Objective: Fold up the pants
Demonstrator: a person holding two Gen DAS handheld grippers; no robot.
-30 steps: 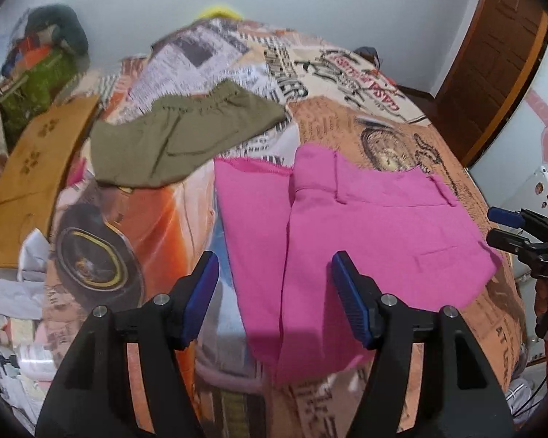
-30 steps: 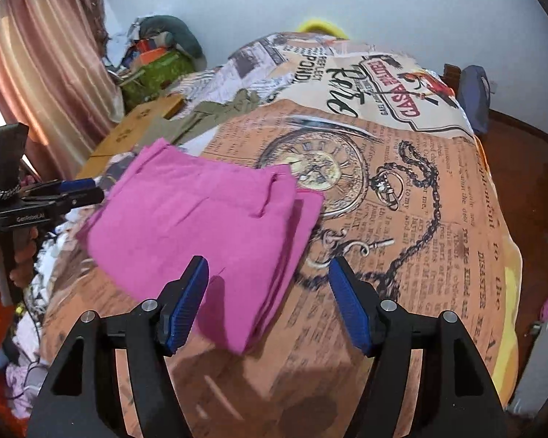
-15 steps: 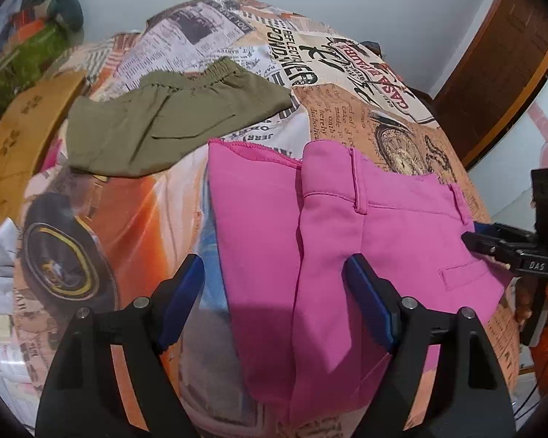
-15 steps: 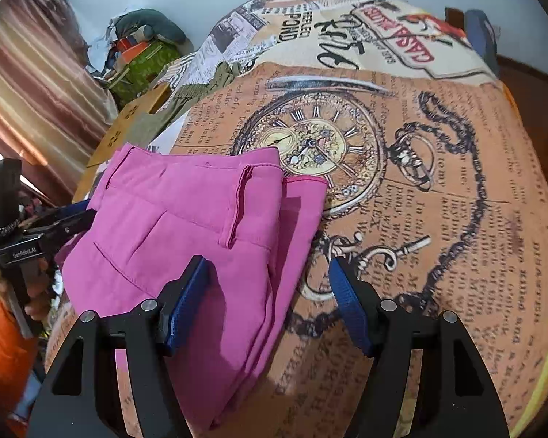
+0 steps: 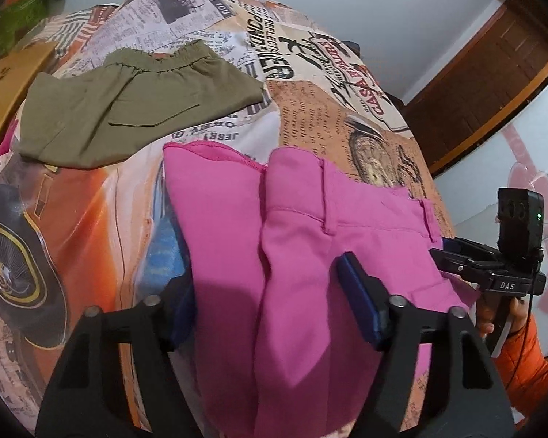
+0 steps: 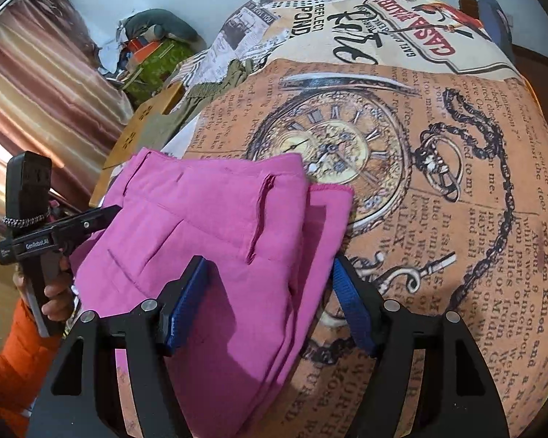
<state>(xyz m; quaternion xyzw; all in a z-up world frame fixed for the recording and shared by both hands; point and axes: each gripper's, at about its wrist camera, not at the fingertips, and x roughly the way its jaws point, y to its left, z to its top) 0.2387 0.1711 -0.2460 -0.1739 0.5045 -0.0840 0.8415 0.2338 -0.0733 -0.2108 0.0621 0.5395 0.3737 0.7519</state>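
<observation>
Pink pants lie folded in layers on the printed bedspread, waistband away from the cameras. Left gripper closing, pads astride the cloth, not yet pinching. Right gripper open, straddling the folded edge.

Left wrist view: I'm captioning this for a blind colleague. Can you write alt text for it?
Folded pink pants lie on a printed bedspread, with the left gripper straddling their near edge, its blue-padded jaws closing but not yet pinching the cloth. Folded olive pants lie beyond, and the right gripper reaches in at the pink pants' right edge.
</observation>
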